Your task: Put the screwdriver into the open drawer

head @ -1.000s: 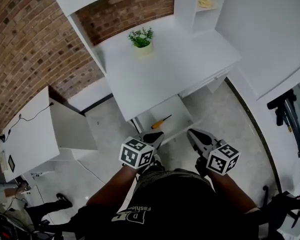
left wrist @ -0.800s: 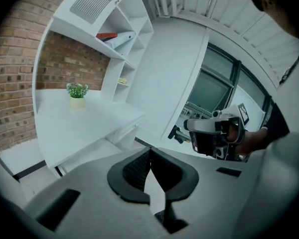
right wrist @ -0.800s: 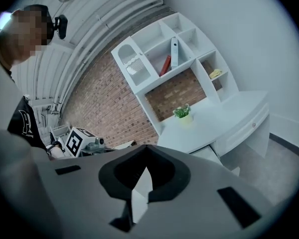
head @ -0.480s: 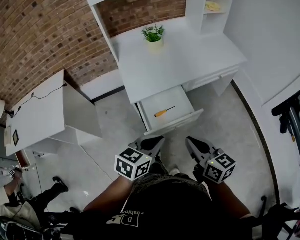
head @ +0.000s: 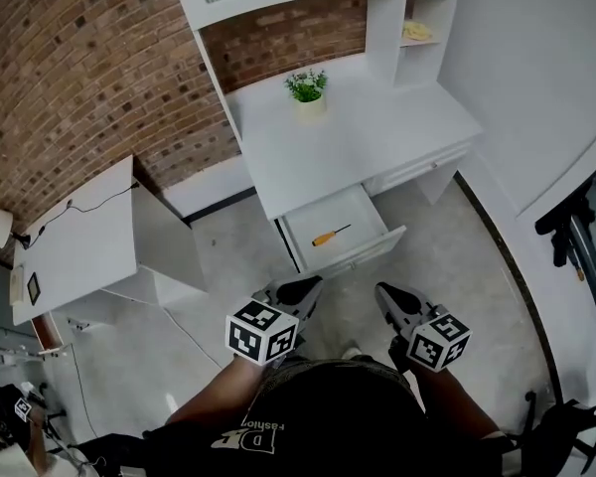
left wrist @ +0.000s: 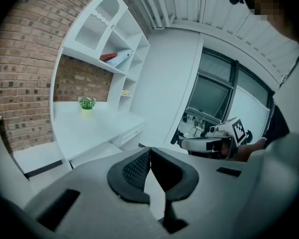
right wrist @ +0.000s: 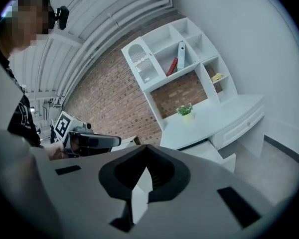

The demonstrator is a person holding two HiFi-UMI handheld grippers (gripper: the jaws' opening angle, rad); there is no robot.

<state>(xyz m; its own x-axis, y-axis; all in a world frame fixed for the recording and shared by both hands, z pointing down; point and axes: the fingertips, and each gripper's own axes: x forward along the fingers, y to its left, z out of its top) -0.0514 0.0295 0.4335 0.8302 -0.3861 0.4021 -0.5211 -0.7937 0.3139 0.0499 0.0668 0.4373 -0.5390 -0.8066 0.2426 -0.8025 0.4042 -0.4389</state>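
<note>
The screwdriver, orange-handled with a thin dark shaft, lies inside the open white drawer under the desk. Both grippers hang over the floor in front of the drawer, well short of it. My left gripper is shut with nothing in it; in the left gripper view its black pads meet at the tip. To its right, my right gripper is also shut and empty, its tips together in the right gripper view. Neither gripper view shows the screwdriver.
A small potted plant stands at the back of the white desk, under a white shelf unit. A low white cabinet sits at the left by the brick wall. Black equipment stands at the right.
Both grippers have drawn back from the drawer, which now lies farther from them. The screwdriver stays in the drawer. Both grippers stay shut.
</note>
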